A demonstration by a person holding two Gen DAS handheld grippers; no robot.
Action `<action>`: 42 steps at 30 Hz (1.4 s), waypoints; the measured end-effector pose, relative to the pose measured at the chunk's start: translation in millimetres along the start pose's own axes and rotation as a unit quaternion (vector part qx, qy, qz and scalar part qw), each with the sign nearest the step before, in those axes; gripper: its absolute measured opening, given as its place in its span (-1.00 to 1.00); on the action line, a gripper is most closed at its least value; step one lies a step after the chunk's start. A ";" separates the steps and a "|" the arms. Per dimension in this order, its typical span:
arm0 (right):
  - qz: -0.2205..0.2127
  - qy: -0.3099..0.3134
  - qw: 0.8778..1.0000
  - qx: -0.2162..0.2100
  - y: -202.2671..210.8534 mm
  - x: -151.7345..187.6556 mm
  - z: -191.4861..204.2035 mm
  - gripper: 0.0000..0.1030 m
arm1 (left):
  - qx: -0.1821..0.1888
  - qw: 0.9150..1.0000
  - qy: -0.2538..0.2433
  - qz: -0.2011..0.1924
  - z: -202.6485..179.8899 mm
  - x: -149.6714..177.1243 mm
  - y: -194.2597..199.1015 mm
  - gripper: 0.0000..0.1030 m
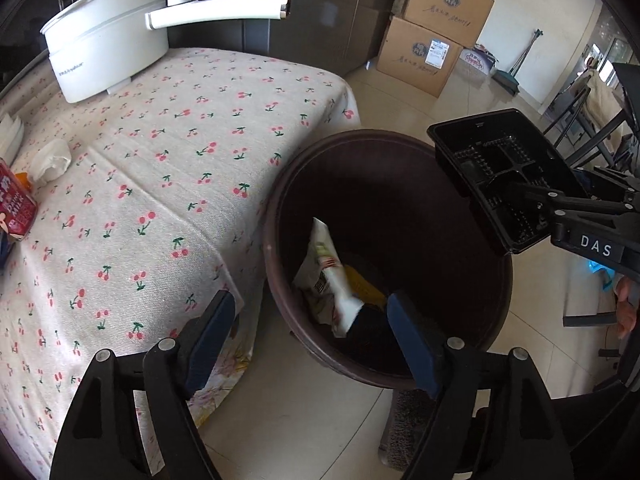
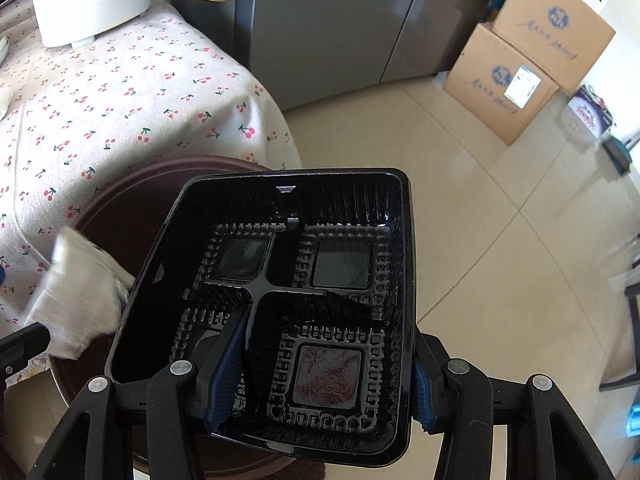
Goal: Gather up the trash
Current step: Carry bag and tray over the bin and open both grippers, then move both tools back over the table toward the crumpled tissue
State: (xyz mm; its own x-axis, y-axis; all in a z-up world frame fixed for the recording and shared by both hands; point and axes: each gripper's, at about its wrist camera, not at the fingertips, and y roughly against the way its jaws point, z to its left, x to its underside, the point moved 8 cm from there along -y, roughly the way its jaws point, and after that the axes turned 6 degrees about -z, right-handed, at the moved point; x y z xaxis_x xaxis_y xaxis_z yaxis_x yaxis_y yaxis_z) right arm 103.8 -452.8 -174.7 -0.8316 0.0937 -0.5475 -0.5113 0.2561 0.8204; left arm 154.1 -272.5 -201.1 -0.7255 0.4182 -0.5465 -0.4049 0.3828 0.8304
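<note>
Left hand-held gripper (image 1: 310, 322): jaws apart, nothing between the pads. It hangs over the near rim of the brown waste bin (image 1: 496, 320), which stands on the tiled floor against the hanging edge of the desk's cherry-print cloth (image 1: 192, 152). A white snack wrapper (image 1: 332, 272) lies inside the bin on top of something yellow; in the right wrist view a white crumpled item (image 2: 80, 300) shows blurred at the bin mouth, and whether it has come to rest cannot be told.

Right hand-held gripper (image 2: 320, 376): clamped on the side wall of a black compartment tray (image 2: 304, 276), one pad inside the tray and one outside. The tray is tilted, held above the far side of the bin opening and not yet inside it (a reddish residue sits in one compartment).

Progress, as a judgement: partly done. At least one wrapper is binned. The tray is at the bin and appears ready for release.

Outstanding on the desk: a crumpled white tissue (image 1: 52, 160) near the left edge, and a red milk carton (image 1: 16, 204) beside it, with an orange scrap between them that is too small to identify. Whether the carton is trash cannot be told.

The white electric pot (image 1: 108, 40) at the back of the desk is presumably not part of the collection.
</note>
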 end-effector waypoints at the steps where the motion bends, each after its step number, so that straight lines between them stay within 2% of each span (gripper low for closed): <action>1: -0.001 0.000 1.000 -0.001 -0.2 -0.6 0.1 0.15 | -0.007 1.000 0.003 0.001 4.9 0.6 1.6 0.58; 9: 0.010 0.001 1.000 -0.013 -3.6 -0.1 13.2 0.15 | -0.035 0.998 0.050 0.008 52.8 7.0 24.3 0.66; 16: 0.032 0.000 0.999 -0.026 -11.3 2.6 36.0 0.17 | -0.055 0.997 0.058 -0.004 81.9 11.0 54.7 0.77; 18: 0.039 -0.004 0.998 -0.039 -12.5 3.2 45.1 0.29 | -0.065 0.996 0.057 -0.005 90.7 13.8 61.9 0.87; 19: 0.043 -0.005 0.998 -0.045 -12.6 3.7 49.8 0.49 | -0.069 0.996 0.057 -0.006 95.7 15.7 65.9 0.89; 20: 0.045 -0.007 0.998 -0.048 -12.7 3.1 54.4 0.58 | -0.074 0.996 0.056 -0.007 100.1 17.5 69.7 0.93; 29: 0.033 0.014 0.997 -0.066 -0.1 -15.2 108.9 0.72 | -0.103 0.991 0.082 -0.015 148.9 34.9 102.5 0.98; 42: 0.016 0.052 0.993 -0.101 19.5 -35.9 193.0 0.78 | -0.140 0.979 0.145 -0.027 224.3 66.9 148.5 0.98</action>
State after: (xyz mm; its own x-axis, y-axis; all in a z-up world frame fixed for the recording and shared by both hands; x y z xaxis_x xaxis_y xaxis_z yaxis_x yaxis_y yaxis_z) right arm 165.5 -265.5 -170.9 -0.8608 -0.0046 -0.5089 -0.5084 0.0553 0.8594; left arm 170.3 -2.9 -138.7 -0.8098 0.1369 -0.5705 -0.5542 0.1407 0.8204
